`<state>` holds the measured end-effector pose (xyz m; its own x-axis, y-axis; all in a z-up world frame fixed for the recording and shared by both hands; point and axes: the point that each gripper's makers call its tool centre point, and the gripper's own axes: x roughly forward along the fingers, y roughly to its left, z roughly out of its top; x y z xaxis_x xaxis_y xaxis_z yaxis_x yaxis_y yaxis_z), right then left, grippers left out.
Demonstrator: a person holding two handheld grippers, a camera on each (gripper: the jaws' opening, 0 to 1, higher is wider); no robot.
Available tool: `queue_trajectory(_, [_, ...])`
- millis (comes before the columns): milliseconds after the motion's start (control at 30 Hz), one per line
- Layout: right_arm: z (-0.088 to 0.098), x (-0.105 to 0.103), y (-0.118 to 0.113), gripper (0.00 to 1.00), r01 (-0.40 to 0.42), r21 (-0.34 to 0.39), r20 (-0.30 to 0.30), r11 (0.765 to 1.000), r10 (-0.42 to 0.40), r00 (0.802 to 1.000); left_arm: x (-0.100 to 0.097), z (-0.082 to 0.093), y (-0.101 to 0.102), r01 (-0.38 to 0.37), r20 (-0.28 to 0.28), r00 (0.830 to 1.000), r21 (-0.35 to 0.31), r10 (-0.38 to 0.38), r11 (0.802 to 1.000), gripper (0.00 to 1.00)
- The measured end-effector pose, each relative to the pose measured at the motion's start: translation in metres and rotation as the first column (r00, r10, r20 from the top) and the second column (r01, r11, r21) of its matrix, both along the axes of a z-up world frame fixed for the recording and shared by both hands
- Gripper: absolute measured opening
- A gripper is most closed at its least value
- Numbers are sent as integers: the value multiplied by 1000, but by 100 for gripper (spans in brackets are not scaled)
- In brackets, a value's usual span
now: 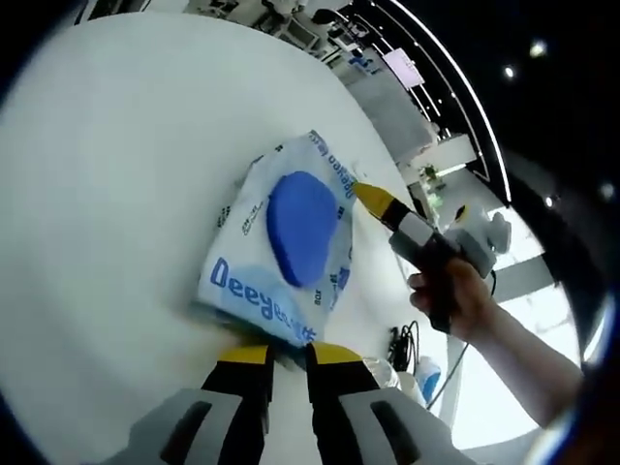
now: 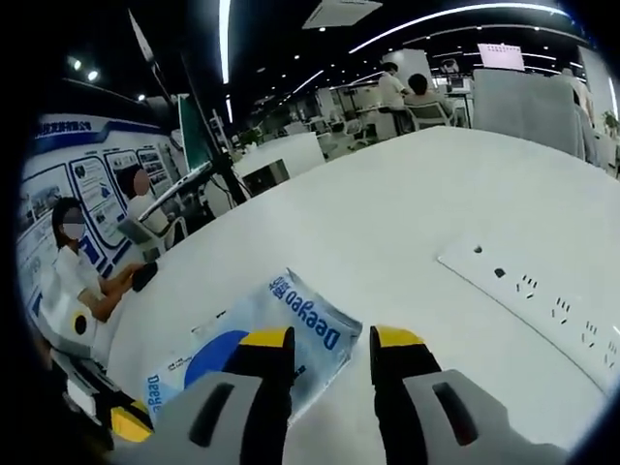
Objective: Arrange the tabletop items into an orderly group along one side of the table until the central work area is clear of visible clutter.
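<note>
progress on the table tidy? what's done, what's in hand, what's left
Done: little visible; the white tabletop around the pack looks bare. In hand: the white and blue plastic tissue pack lies flat, the left gripper at its near edge with jaws narrowly apart, the right gripper touching its far edge. Neither clearly grips it. Left: moving the pack to one side, beyond the built-in white socket strip.

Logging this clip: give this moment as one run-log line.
left gripper: at pack's near edge | right gripper: open, at other edge | item: blue-white tissue pack flat on white table
</note>
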<state>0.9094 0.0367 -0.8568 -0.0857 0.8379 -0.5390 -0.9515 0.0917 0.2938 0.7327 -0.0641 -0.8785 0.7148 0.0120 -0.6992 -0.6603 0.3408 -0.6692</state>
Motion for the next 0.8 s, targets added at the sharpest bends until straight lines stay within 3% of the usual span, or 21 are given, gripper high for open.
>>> queue_trajectory(233, [-11, 7, -5, 0, 8, -46, 20, 999, -7, 1000, 4, 0, -1, -16, 23, 1000, -23, 17, 1000, 3])
queue_trajectory(467, [-8, 7, -5, 0, -3, -24, 35, 1000, 4, 999, 4, -1, -1, -11, 21, 1000, -16, 11, 1000, 2])
queue_trajectory(533, [-4, 7, -4, 0, 40, -10, -20, 999, -40, 999, 4, -1, -1, -11, 20, 1000, -16, 11, 1000, 2])
queue_trajectory(600, [0, 14, -2, 8, 46, 19, 8, 999, -46, 999, 4, -2, -2, -9, 19, 1000, -15, 9, 1000, 1])
queue_trajectory(667, [1, 14, 1, 20, 51, 31, -12, 998, -50, 999, 4, -2, -2, -5, 21, 1000, -14, 5, 1000, 1])
queue_trajectory(800, [2, 16, 6, 21, 44, 43, -16, 998, -43, 999, 3, -4, -2, -8, 23, 1000, -28, 8, 1000, 1])
